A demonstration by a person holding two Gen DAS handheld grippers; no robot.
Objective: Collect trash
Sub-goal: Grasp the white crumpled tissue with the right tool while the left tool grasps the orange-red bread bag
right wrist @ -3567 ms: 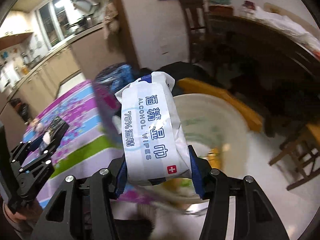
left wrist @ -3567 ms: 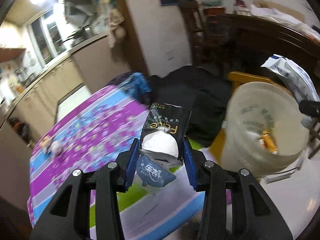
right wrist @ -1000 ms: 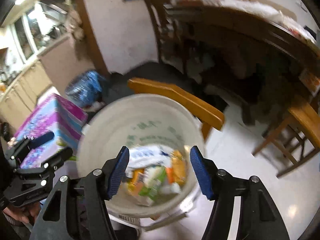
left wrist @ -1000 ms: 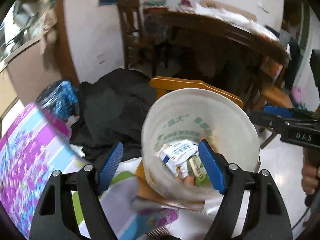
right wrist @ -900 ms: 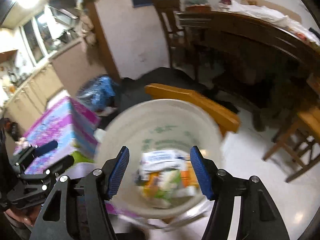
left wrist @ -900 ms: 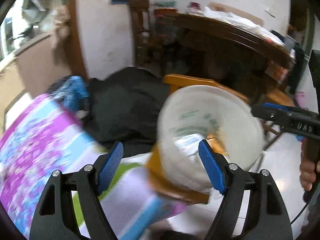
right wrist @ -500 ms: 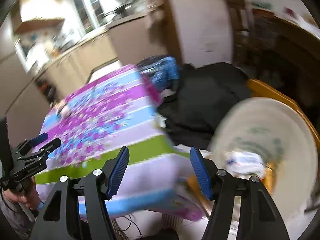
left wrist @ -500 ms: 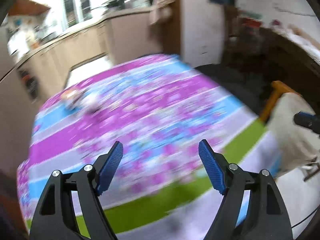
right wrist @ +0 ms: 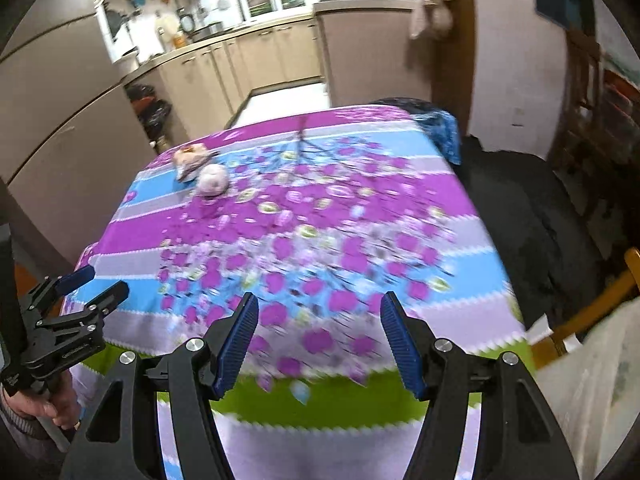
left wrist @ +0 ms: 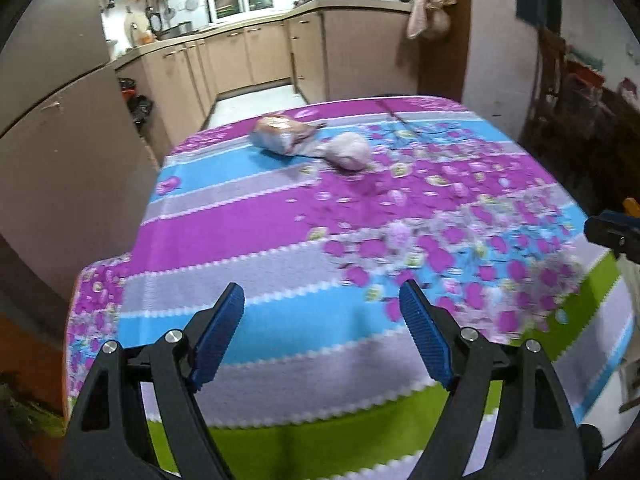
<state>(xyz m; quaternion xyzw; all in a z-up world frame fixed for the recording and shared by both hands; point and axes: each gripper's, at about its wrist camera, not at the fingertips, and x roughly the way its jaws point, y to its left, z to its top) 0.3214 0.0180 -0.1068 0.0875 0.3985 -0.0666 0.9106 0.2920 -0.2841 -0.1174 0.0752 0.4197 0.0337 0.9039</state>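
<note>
Nearest, the left gripper (left wrist: pixel 322 334) has its jaws spread with nothing between them, having just been opening a little; the right gripper (right wrist: pixel 318 342) likewise stands spread and empty, both over the near edge of the desk (left wrist: pixel 280 240) with its flowered cloth. The step in hand looks like reaching for the last trash. To do it well, carry each gripper across the cloth to the far left corner, come down from above, and close across the narrow side of one piece each. There lie a tan wrapper (left wrist: pixel 282 134) and, touching it on the right, a pale crumpled wad (left wrist: pixel 348 151). The wrapper's long axis runs roughly left to right; the wad is roundish, with no clear direction
</note>
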